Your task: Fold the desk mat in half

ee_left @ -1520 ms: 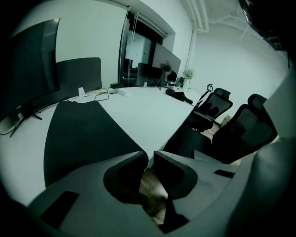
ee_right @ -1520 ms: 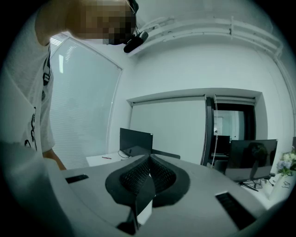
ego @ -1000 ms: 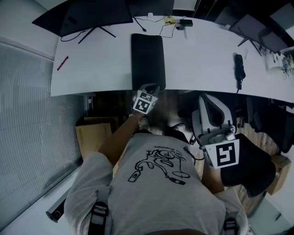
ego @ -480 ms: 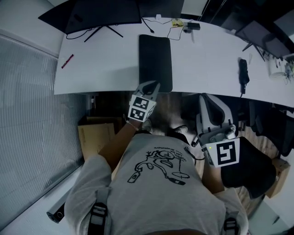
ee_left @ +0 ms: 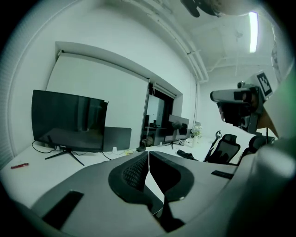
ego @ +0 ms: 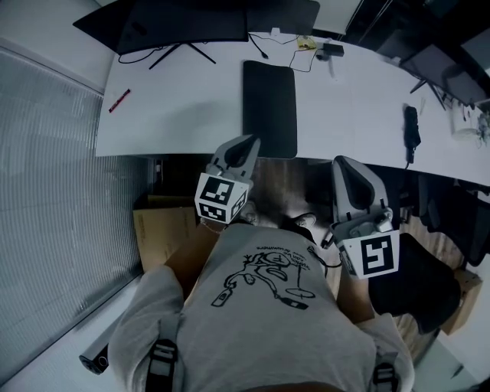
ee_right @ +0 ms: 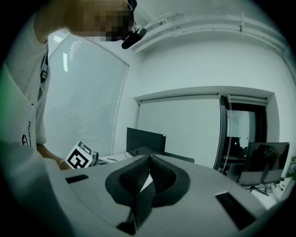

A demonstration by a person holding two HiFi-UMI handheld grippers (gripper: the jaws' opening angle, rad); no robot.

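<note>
Smooth, matt black desk mat (ego: 269, 107); smooth white, slightly glossy surface (ego: 176, 115); left hand-held gripper (ee_left: 148, 155) with matt grey plastic shell and black dimpled pads (ee_left: 133, 173); printed grey cloth shirt (ego: 260, 329).

Desk (ego: 184, 115): bare white surface lies open left and right of the desk mat (ego: 269, 107). The far edge is blocked by the monitor (ego: 184, 19) and cables (ego: 259, 47). A red pen (ego: 119, 100) lies far left; an office chair (ego: 356, 191) crowds the near right.

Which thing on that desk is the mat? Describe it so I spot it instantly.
Start at the long white desk, then look right of the big monitor and its stand. The desk mat is the flat black rectangle reaching the desk's near edge, far larger than the thin red pen.
</note>
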